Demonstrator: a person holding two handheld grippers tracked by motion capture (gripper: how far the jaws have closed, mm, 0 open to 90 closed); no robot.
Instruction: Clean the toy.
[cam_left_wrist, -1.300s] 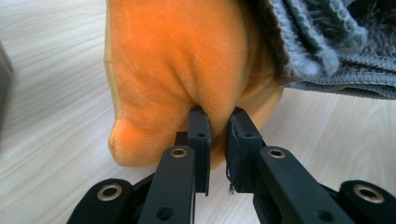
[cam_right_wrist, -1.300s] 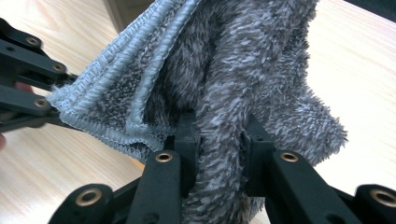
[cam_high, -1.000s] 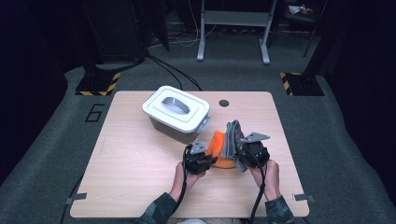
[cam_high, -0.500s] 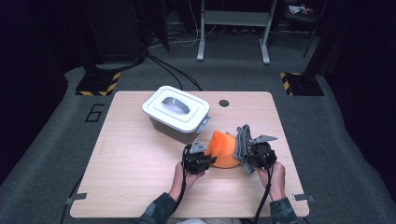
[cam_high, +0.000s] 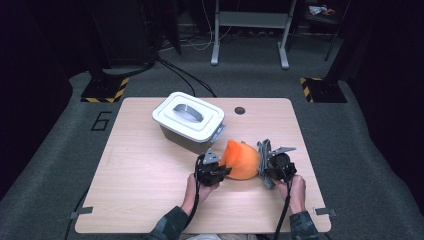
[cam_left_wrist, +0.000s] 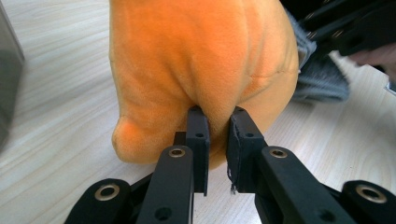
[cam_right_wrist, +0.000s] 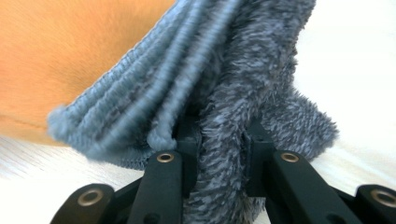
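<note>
Dark grey carpet (cam_high: 350, 150) is spread across the room, and black equipment stands are seen at the back with yellow-and-black hazard tape (cam_high: 106, 92) at their feet. A light metal frame (cam_high: 249, 30) stands on the carpet beyond the far edge, with cables trailing beneath it. A large numeral "6" (cam_high: 101, 120) is marked on the carpet just left of the counter; no other writing can be read.

A pale wood-grain counter (cam_high: 135, 175) with rounded corners fills the middle of the high view, and a small dark round hole (cam_high: 240, 110) is set near its far edge. On the far-left part of it a grey tub closed by a white lid (cam_high: 187, 116) is placed, with a clip handle at its right end.

Near the front right of the counter an orange plush item (cam_high: 242, 160) is rested on the wood, between the two hands. Its near lower edge is pinched by the jaws of the left gripper (cam_left_wrist: 217, 135), which are clenched on a fold of the orange fabric. Against the plush item's right side a folded grey fuzzy cloth (cam_right_wrist: 219, 93) is held upright, touching it; the jaws of the right gripper (cam_right_wrist: 219, 140) are clamped on its pile. Both grippers are carried by hands entering from the bottom edge, with cables trailing back.
</note>
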